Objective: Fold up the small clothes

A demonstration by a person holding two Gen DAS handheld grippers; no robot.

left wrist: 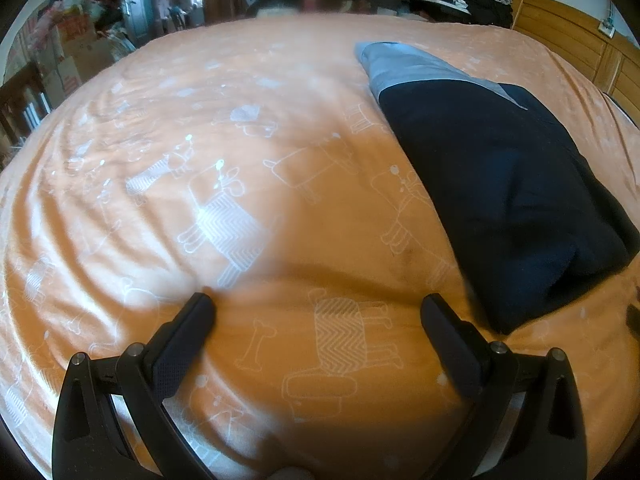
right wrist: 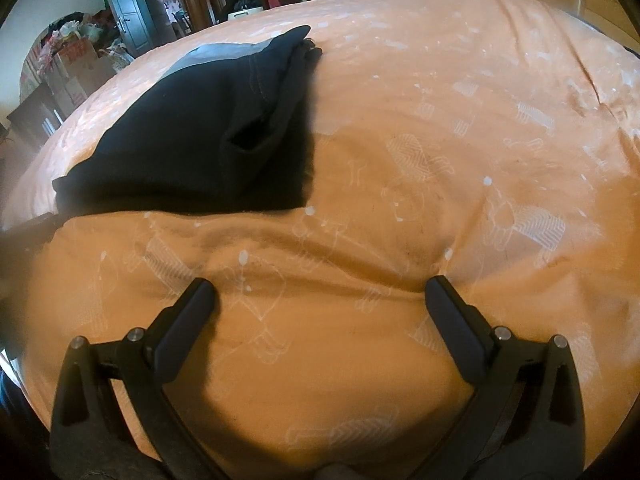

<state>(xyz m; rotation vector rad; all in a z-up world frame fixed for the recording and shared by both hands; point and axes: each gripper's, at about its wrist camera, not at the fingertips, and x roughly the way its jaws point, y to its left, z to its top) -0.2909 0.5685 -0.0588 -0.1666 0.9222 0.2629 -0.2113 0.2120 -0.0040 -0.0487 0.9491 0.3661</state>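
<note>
Daylight falls bright on the far half of the bed [left wrist: 168, 152], washing its print pale; the near half lies in soft brown shadow. Both fisheye views bend hard toward black corners. The room behind is blurred, the dark cloth [left wrist: 500, 184] nearly featureless.

Both wrist views — low, close — share the bedspread [left wrist: 280, 208].

Folded dark navy garment [left wrist: 500, 184] (grey panel showing) lies flat
</note>
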